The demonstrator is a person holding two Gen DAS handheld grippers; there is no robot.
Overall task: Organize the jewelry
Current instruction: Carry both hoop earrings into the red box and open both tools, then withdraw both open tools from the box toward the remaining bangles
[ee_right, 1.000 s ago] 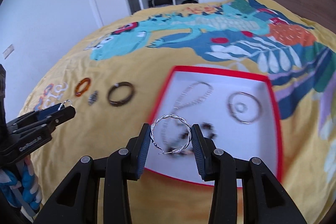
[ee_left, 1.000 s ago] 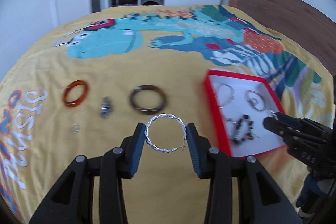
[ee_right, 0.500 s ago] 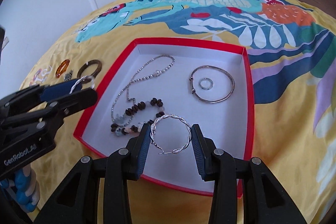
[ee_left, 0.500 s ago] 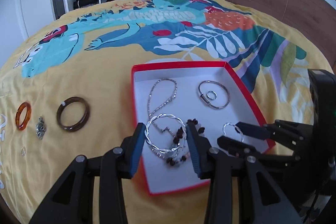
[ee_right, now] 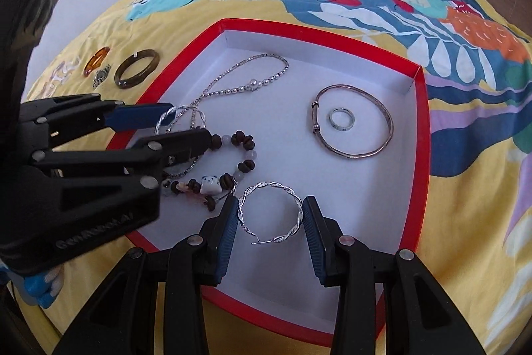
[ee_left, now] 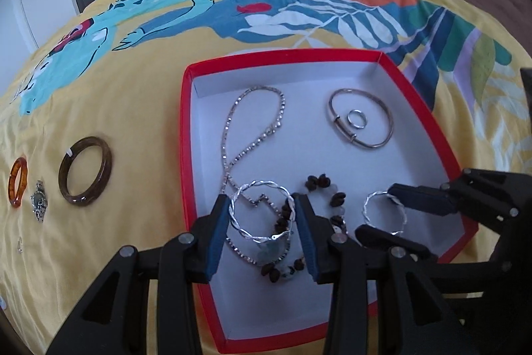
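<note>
My left gripper (ee_left: 262,223) is shut on a twisted silver hoop earring (ee_left: 237,218) and holds it over the near left part of the red box (ee_left: 183,135). My right gripper (ee_right: 270,222) is shut on a matching silver hoop earring (ee_right: 296,223) over the box's (ee_right: 420,135) near middle. In the box lie a silver chain necklace (ee_left: 232,128), a brown bead bracelet (ee_right: 244,152), a metal bangle (ee_left: 382,118) and a small ring (ee_left: 356,118). The right gripper also shows in the left wrist view (ee_left: 385,215), and the left gripper in the right wrist view (ee_right: 181,127).
On the yellow bedspread (ee_left: 126,95) left of the box lie a dark brown bangle (ee_left: 84,170), an orange bangle (ee_left: 18,182), a small silver charm (ee_left: 39,200) and a tiny ring (ee_left: 20,243). A wardrobe and a wooden headboard stand beyond the bed.
Both grippers have moved in over the red box and lower toward it, each still holding its hoop earring. The left gripper came from the bedspread to the right.
</note>
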